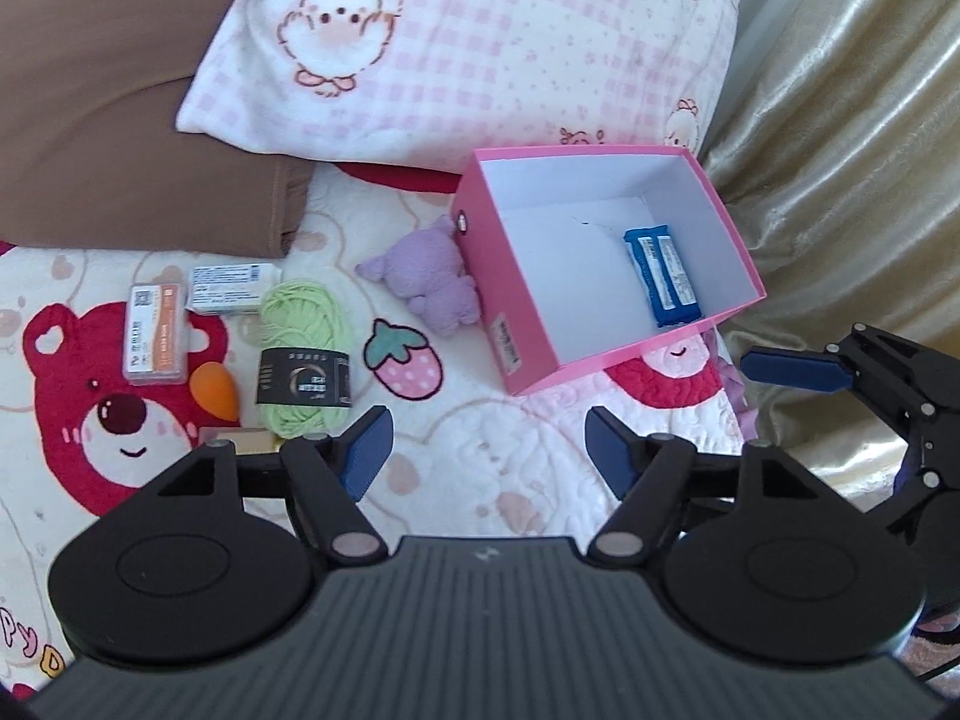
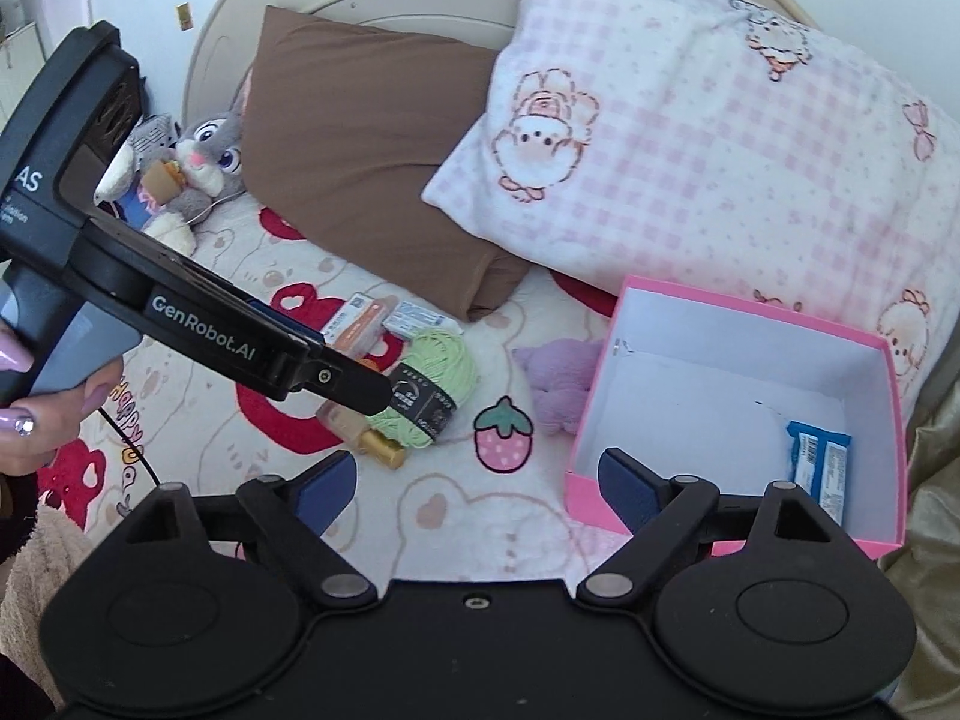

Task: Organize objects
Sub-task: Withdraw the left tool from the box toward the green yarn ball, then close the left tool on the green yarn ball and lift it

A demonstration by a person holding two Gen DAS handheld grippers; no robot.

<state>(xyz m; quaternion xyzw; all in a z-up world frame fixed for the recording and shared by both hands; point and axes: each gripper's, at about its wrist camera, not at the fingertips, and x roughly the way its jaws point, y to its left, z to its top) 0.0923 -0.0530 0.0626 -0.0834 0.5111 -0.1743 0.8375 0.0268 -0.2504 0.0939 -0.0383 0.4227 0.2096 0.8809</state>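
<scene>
A pink box (image 1: 522, 324) (image 2: 750, 312) with a white inside stands open on the bed and holds a blue packet (image 1: 660, 276) (image 2: 819, 468). Left of it lie a purple plush (image 1: 426, 282) (image 2: 558, 384), a green yarn ball (image 1: 303, 348) (image 2: 432, 384), two small boxes (image 1: 153, 330) (image 1: 231, 288), an orange sponge (image 1: 216, 390) and a gold-capped bottle (image 2: 366, 435). My left gripper (image 1: 486, 450) is open and empty above the bedspread. My right gripper (image 2: 474, 486) is open and empty at the box's near left corner. It also shows in the left wrist view (image 1: 798, 369).
A pink checked pillow (image 1: 480, 42) (image 2: 720, 138) and a brown pillow (image 1: 108, 90) (image 2: 360, 150) lie behind the objects. A grey rabbit plush (image 2: 192, 162) sits far left. A gold curtain (image 1: 852, 120) hangs to the right of the box.
</scene>
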